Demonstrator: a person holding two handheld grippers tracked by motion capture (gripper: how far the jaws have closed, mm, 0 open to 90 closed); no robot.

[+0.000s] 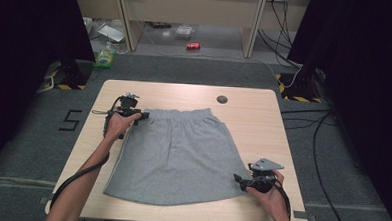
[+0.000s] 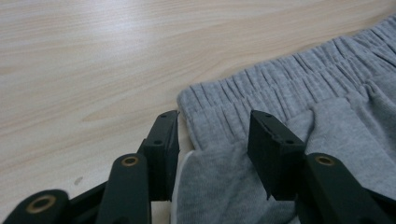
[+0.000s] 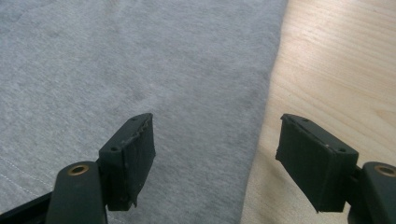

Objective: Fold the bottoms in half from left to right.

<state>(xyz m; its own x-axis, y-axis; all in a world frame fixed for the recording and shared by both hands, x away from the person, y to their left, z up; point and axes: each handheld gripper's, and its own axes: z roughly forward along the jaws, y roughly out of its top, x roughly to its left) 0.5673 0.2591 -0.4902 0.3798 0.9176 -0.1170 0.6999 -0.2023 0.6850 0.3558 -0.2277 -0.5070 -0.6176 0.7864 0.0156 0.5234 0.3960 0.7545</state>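
Observation:
A grey garment (image 1: 174, 154) with a gathered elastic waistband lies flat on the wooden table (image 1: 254, 113), waistband at the far side. My left gripper (image 1: 142, 116) is at the waistband's left corner. In the left gripper view its jaws (image 2: 215, 116) stand apart on either side of that corner of the garment (image 2: 280, 93), and the pads do not press it. My right gripper (image 1: 238, 178) is at the garment's near right corner. In the right gripper view its jaws (image 3: 217, 119) are wide open astride the side edge of the cloth (image 3: 140, 60), one over fabric, one over bare table (image 3: 336, 60).
A small dark round mark (image 1: 222, 99) sits near the table's far edge. Beyond the table, a red can (image 1: 193, 46) and a green-capped item (image 1: 104, 59) lie on the floor. Cables (image 1: 322, 146) run along the floor at the right. Black curtains flank both sides.

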